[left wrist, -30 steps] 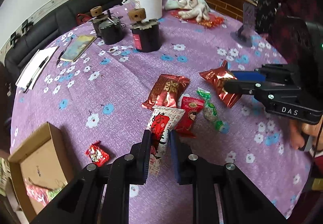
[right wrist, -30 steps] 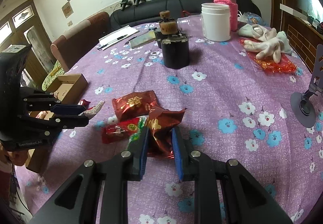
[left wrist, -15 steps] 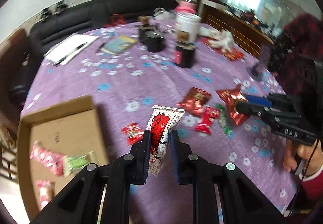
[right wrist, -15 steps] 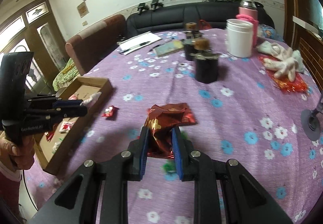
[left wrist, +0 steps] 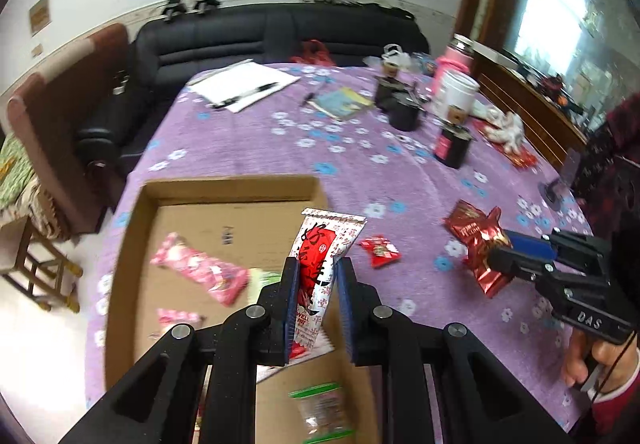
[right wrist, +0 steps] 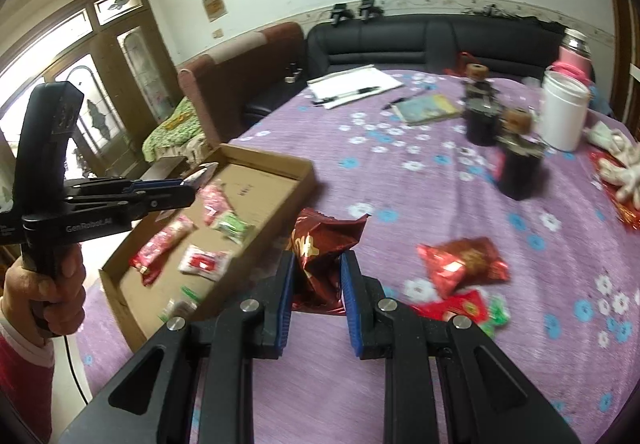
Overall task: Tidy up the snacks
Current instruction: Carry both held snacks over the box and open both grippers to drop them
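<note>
Two snack packets carried at the cardboard box

Left gripper (left wrist: pixel 317 286) clamped on white-and-red packet (left wrist: pixel 325 256), upright above cardboard box (left wrist: pixel 240 188) with pink and green snacks below; right gripper (right wrist: pixel 317 290) pinched around dark red foil packet (right wrist: pixel 322 248) just right of the box, red snacks (right wrist: pixel 464 262) on table (right wrist: pixel 420 196) to its right

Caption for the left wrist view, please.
Left gripper holds a red-and-white snack packet over the cardboard box; right gripper carries a red foil bag.

Both wrist cameras are looking forward past their own fingers, close above the cardboard box (left wrist: pixel 236 188) (right wrist: pixel 280 168), sharing it.
</note>
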Demonstrator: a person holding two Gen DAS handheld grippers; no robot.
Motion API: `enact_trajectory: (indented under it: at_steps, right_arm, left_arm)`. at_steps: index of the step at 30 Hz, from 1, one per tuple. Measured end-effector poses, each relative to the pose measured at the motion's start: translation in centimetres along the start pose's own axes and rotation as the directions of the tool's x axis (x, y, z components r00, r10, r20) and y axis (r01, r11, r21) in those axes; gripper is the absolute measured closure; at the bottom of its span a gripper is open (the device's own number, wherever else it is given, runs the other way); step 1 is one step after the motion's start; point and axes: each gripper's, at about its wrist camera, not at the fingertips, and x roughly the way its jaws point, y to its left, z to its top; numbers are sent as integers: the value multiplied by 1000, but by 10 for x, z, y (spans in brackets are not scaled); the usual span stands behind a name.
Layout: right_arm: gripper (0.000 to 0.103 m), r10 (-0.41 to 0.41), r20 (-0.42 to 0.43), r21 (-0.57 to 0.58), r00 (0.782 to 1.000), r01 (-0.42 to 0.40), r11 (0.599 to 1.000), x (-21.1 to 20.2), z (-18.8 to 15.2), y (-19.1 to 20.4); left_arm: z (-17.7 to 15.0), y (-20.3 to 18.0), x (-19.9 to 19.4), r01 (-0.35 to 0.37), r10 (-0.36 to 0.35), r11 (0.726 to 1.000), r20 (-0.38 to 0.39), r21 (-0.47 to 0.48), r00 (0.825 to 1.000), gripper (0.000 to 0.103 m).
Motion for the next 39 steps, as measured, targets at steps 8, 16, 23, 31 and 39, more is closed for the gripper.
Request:
enact_trajectory:
  at_steps: [8, 16, 23, 31, 39]
  right_arm:
    - [81, 66, -12, -34, 998, -66, 997, 33, 22, 42]
    - [81, 92, -44, -72, 995, -95, 993, 79, 44, 77]
    - [81, 86, -77, -77, 993, -92, 993, 114, 55, 88]
    - [81, 56, -103, -77, 993, -64, 995, 140, 59, 86]
    - [81, 40, -123, -76, 992, -49, 996, 151, 56, 80]
  left_arm:
    - [-2, 44, -10, -96, 98, 990, 23, -102, 995, 84]
    - [7, 74, 3, -182, 186, 973, 11, -142, 983, 84]
    - [15, 95, 36, -221, 217, 963, -42, -157, 975, 84]
    - [34, 97, 67, -228, 219, 965, -82, -127, 972, 84]
    - [37, 99, 95, -237, 220, 964, -138, -122, 966, 83]
